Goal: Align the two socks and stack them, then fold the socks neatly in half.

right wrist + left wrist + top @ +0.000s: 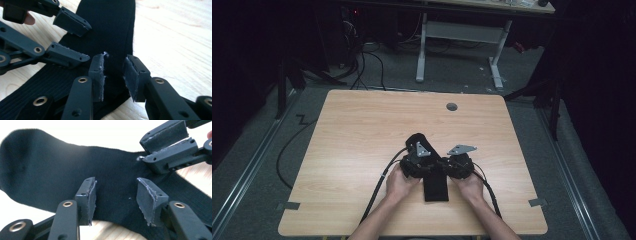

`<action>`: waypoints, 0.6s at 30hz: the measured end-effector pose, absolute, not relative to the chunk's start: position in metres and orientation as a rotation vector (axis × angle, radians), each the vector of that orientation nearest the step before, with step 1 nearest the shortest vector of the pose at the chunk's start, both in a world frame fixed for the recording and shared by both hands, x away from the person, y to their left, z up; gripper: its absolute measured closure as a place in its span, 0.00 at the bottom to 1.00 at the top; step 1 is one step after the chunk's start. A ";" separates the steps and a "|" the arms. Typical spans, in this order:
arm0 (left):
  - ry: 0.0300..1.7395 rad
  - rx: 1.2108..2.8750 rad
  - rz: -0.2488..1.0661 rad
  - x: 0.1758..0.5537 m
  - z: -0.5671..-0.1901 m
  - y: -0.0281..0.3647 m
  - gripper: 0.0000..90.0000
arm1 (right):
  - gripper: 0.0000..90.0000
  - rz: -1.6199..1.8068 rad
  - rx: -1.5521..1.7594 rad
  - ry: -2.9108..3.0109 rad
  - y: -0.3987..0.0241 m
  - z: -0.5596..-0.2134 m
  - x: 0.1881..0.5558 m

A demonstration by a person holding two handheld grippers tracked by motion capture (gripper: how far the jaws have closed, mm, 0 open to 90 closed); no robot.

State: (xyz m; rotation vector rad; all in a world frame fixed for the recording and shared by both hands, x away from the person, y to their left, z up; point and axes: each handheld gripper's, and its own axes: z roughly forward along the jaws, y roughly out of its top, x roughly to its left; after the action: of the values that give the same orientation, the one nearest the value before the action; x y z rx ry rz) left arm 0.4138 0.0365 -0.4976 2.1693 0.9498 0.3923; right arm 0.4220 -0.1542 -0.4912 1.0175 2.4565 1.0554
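Left gripper [116,195] and right gripper [113,75] parted over flat black knit sock [45,170] on wooden table [362,125], gripping nothing (probably lining up for a fold).

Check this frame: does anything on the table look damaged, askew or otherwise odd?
Only wear: the grey pads of the left hand-held gripper have frayed, pale edges. The black sock lies flat on the table, bent at the heel, and looks intact. Both hand-held grippers stand open over it; the right hand-held gripper shows similar fraying.
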 end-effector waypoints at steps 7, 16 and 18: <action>0.952 2.180 0.394 0.406 -0.497 0.038 0.56 | 0.75 1.049 1.019 2.482 -0.152 -0.498 0.422; 1.004 2.136 0.427 0.414 -0.488 0.055 0.56 | 0.76 1.054 1.001 2.488 -0.152 -0.498 0.419; 1.029 2.112 0.432 0.417 -0.485 0.061 0.56 | 0.76 1.057 0.992 2.493 -0.152 -0.499 0.419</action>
State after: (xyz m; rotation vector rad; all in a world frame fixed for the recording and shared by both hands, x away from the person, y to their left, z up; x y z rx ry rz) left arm 0.4175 0.0606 -0.4852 2.1122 1.0294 0.4323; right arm 0.4195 -0.1519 -0.4987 0.9924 2.4931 1.0574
